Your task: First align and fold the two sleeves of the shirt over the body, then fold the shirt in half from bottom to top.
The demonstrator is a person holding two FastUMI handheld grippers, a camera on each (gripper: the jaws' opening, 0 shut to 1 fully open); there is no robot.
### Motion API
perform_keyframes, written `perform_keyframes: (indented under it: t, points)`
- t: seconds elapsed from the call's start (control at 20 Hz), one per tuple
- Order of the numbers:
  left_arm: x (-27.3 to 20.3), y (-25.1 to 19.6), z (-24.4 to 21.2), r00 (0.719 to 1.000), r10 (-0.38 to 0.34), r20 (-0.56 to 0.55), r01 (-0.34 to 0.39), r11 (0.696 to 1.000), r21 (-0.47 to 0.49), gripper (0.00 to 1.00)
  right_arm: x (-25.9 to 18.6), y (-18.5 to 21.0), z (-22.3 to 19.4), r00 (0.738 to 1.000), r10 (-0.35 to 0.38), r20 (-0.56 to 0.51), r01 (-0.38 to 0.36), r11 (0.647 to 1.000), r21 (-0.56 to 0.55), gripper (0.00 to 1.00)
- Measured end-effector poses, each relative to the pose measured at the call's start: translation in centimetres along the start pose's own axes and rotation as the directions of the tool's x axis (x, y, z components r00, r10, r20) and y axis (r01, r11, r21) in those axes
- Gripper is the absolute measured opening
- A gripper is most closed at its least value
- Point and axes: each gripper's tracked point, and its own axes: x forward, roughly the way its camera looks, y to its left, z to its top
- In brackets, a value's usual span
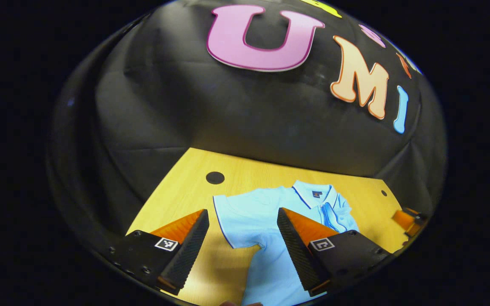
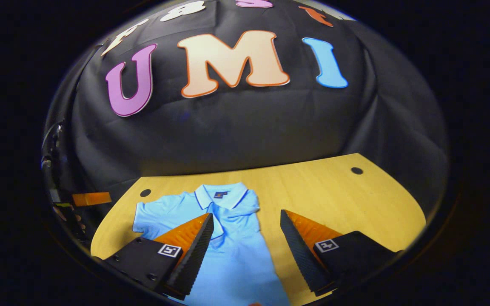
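A light blue polo shirt [image 1: 266, 221] lies face up on a wooden table [image 1: 194, 170] inside a black-draped booth, collar [image 2: 219, 193] toward the back wall and hem toward the person holding the tools. In the right gripper view, the sleeve on the shirt's right-hand side [image 2: 249, 206] appears already turned in over the chest, while the sleeve on the other side [image 2: 151, 216] is spread flat on the wood, which suggests the first fold is half done and the open sleeve is the one left to bring across. The left gripper [image 1: 243, 238] hovers above the table with its fingers spread wide and nothing between them; the outstretched sleeve [image 1: 236, 216] lies just ahead of and between its fingertips, placed as if for a pinch at the sleeve's edge. The right gripper [image 2: 247, 238] is likewise spread and empty, held over the shirt's right flank, its left finger above the body of the shirt and its right finger above bare table just beside the cloth. Neither tool touches the fabric as far as the pictures show. A small part of the other gripper shows at the far edge of each view. The bottom-to-top fold looks not yet begun, since the lower body runs flat toward the near edge.
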Motion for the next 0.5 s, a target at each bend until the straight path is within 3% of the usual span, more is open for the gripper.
perform_keyframes:
  t: [0.2, 0.5]
  points:
    - [4.7, 0.5, -3.6, 0.995, 0.008, -0.101, -0.010, 1.000, -0.012, 0.94, -3.2, -3.2, 0.9, 0.998, -0.062, 0.019, 0.061, 0.998, 0.009, 0.98]
    - [8.6, 1.1, -7.7, 0.974, 0.059, -0.218, -0.046, 0.997, 0.067, 0.89, -4.3, -3.7, 0.4, 0.998, -0.056, 0.013, 0.056, 0.998, -0.027, 0.98]
